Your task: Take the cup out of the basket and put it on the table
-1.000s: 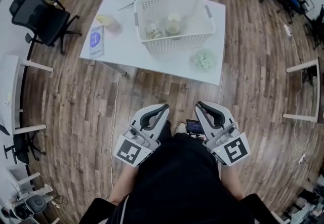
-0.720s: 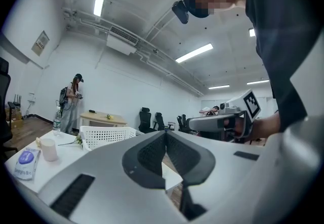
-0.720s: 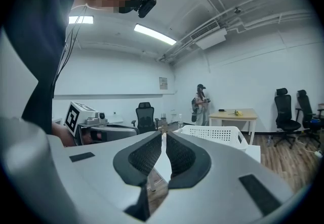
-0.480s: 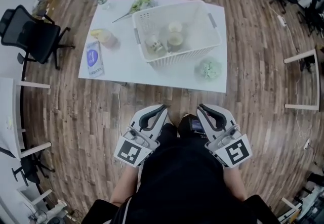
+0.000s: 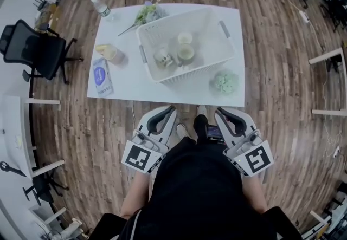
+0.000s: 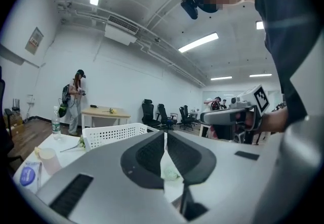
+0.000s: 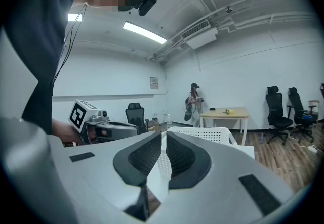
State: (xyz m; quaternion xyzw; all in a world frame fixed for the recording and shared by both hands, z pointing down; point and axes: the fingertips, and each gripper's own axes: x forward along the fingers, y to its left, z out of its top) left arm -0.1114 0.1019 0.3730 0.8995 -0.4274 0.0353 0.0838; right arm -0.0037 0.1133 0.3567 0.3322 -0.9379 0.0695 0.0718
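A wood-floored office, with a white counter point(image 5: 127, 84) just ahead of the person. The basket point(image 5: 190, 73) sits toward the counter's far right corner, and the cup point(image 5: 186, 53) stands inside it, beside a second cup point(image 5: 185, 37) and a smaller item I can't identify. The step looks like the approach: the left gripper point(image 5: 171, 109) and right gripper point(image 5: 218, 110) are held low by the near edge, fingers closed on nothing. Next, one gripper must clear the rim, open its fingers and settle around the cup. Only the head view shows the basket's contents. The gripper views catch just its lattice wall, but they confirm the fingers meet.
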